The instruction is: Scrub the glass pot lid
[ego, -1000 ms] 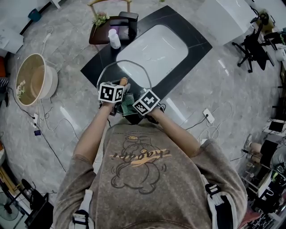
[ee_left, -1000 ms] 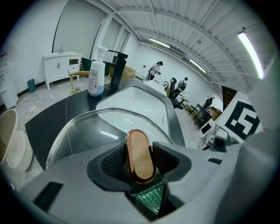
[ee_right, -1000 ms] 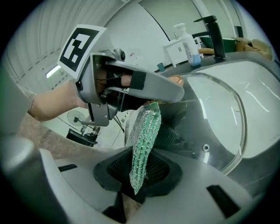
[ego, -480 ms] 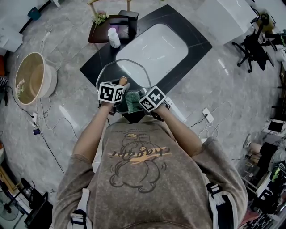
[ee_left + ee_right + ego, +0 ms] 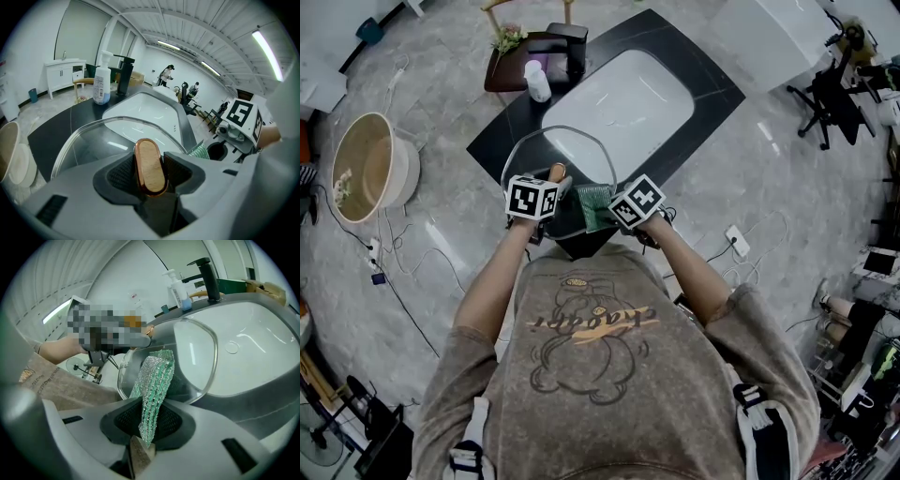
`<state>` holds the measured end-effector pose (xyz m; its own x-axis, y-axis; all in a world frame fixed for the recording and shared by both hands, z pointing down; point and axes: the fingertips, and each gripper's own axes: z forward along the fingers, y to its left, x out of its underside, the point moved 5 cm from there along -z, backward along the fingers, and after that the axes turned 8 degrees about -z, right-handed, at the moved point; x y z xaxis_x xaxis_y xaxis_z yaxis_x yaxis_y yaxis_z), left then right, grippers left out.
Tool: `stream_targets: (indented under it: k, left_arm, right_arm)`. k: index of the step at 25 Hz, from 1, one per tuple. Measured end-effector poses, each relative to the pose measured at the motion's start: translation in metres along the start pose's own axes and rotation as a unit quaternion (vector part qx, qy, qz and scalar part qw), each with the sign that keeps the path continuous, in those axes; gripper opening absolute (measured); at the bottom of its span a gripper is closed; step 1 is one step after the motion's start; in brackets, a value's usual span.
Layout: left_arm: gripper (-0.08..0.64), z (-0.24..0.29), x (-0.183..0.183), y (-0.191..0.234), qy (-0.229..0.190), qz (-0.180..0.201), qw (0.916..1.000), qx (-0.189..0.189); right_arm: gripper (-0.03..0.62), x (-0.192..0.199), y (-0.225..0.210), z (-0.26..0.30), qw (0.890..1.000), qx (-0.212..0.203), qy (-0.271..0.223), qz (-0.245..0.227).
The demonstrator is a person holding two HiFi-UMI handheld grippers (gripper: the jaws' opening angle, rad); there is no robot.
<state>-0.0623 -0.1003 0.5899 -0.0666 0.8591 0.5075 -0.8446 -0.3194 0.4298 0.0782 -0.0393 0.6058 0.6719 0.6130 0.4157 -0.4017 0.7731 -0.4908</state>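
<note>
Head view showed the glass pot lid (image 5: 546, 155) held tilted over the near edge of the sink (image 5: 623, 103). We found the left gripper (image 5: 150, 171) clamped on the lid's wooden knob (image 5: 150, 164), and the right gripper (image 5: 149, 420) clenched on a green scrubbing cloth (image 5: 154, 378) whose free end appeared to lie against the glass near its rim. We saw no suds or water on the glass, so we judged scrubbing to be under way at most, with most of the surface left to cover. Both forearms (image 5: 492, 281) reached forward from the chest, the grippers side by side, the right one angled inward toward the lid.
</note>
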Motion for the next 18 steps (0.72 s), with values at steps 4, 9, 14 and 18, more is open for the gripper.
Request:
stream_targets:
  k: [4,9,14,18]
  left_arm:
    - [0.195,0.001,0.001,0.001,-0.001,-0.002,1.0,-0.003]
    - [0.195,0.002,0.002,0.001,-0.006,-0.001,1.0,0.0]
    - [0.195,0.002,0.003,0.002,-0.005,-0.002,1.0,-0.003]
    - [0.195,0.002,0.003,0.003,-0.006,-0.001,1.0,-0.002]
  right_arm:
    - [0.087,0.003,-0.014,-0.011,1.0,0.016,0.001,0.008]
    - [0.087,0.004,-0.034,-0.022,0.999,0.035,-0.004,0.024]
    - [0.087,-0.002,-0.055,-0.032,0.998,0.056,-0.006,0.036]
    - [0.087,-0.009,-0.068,-0.035,0.998,0.057,0.006,0.039]
